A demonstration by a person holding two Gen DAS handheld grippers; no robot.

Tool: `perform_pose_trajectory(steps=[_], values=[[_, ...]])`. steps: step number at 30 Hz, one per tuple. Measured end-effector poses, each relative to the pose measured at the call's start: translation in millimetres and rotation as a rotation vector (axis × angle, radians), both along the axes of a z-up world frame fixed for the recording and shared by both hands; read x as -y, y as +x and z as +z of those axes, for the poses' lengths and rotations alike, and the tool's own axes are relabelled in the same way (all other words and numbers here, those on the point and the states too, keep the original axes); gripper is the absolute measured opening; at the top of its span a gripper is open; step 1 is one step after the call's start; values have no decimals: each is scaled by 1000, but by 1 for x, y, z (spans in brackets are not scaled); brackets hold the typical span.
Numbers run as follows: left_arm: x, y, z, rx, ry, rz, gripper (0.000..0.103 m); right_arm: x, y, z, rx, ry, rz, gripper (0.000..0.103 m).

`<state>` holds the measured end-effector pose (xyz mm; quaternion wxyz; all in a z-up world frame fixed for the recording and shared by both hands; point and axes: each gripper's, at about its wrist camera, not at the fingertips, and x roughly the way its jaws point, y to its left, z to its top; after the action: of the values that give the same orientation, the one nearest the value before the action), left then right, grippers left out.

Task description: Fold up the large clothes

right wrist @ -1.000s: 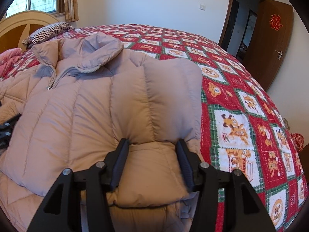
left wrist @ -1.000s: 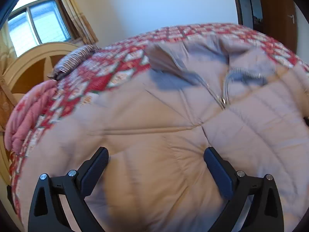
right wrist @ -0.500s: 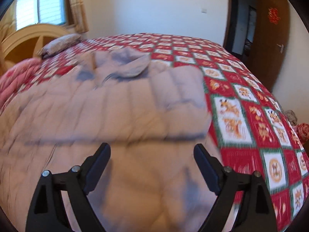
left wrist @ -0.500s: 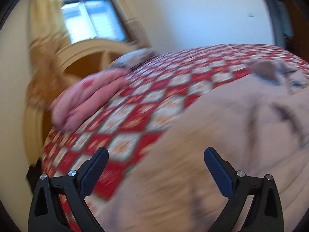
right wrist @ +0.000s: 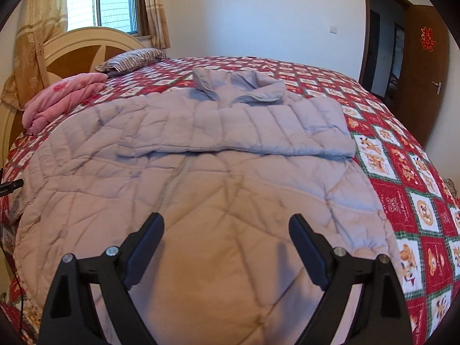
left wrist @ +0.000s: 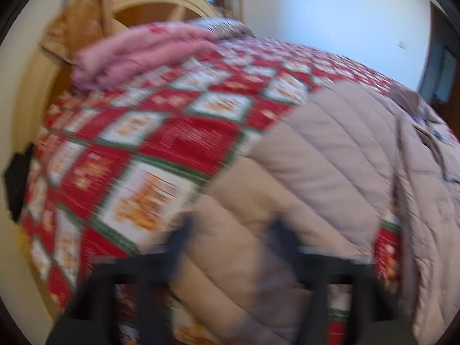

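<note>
Padded jacket [right wrist: 218,189] spread front-up across the middle of the frame in the right wrist view, collar [right wrist: 238,89] toward the top centre, hem filling the foreground. One sleeve [right wrist: 244,132] already folded in: lying crosswise over the chest, cuff end toward centre left, its fold at the right edge of the body. Other sleeve [left wrist: 302,172] not yet folded, seen in the left wrist view stretching from the upper right down to the bottom centre, out over the quilt.

Left gripper [left wrist: 230,247] at the bottom centre of its own blurred view, jaws just closing in, the cuff end of that sleeve between the fingers; pads seemingly pressing on it, though the blur leaves contact uncertain. Right gripper [right wrist: 227,247] at the bottom of its view, jaws just opened and standing wide, nothing between them, hovering above the lower jacket front.

Judged progress: early to middle. Done: jacket laid flat, one sleeve across. Left: second sleeve over the chest, then body folded up hem to collar, perhaps once more.

Around it: red checked quilt [right wrist: 402,178] under everything, pink folded blanket [right wrist: 63,97] at left, striped pillow [right wrist: 132,59] at upper left, headboard [right wrist: 83,49] and window [right wrist: 100,0] behind, wooden door [right wrist: 422,66] at right.
</note>
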<state>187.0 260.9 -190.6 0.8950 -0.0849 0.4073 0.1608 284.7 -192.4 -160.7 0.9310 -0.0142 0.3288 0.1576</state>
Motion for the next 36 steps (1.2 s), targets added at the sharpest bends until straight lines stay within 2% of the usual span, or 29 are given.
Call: perform_pose_trajectory(steps=[1, 3, 5, 10, 13, 15, 19, 23, 24, 26, 28, 30, 36], values=[[2, 1, 1, -4, -10, -6, 11, -2, -2, 0, 1, 4, 1, 91], [7, -3, 6, 12, -2, -14, 0, -3, -6, 1, 5, 12, 1, 91], [11, -9, 19, 46, 9, -23, 0, -3, -13, 3, 16, 16, -2, 91], [26, -25, 76, 184, 106, -57, 0, 3, -22, 9, 40, 40, -20, 91], [16, -28, 90, 196, 151, -11, 0, 6, -21, 8, 32, 57, -37, 91], [3, -30, 88, 173, 162, 33, 1, 10, -22, 7, 25, 86, -48, 91], [-29, -36, 65, 123, 50, 109, 1, 9, -25, 2, 14, 112, -41, 91], [-37, -37, 46, 94, 7, 139, 3, 1, -25, -9, -26, 109, -18, 91], [-41, -35, 41, 80, -17, 149, 9, 0, -25, -11, -29, 110, -15, 91], [-42, -34, 36, 61, -24, 168, 28, -2, -27, -12, -31, 109, -11, 91], [-38, -34, 33, 55, 3, 189, 65, -3, -29, -13, -28, 111, -9, 91], [-34, -36, 31, 59, 23, 205, 78, -5, -28, -14, -31, 107, -10, 91], [-31, -30, 12, 8, -19, 188, 79, -3, -26, -18, -34, 111, -18, 91]])
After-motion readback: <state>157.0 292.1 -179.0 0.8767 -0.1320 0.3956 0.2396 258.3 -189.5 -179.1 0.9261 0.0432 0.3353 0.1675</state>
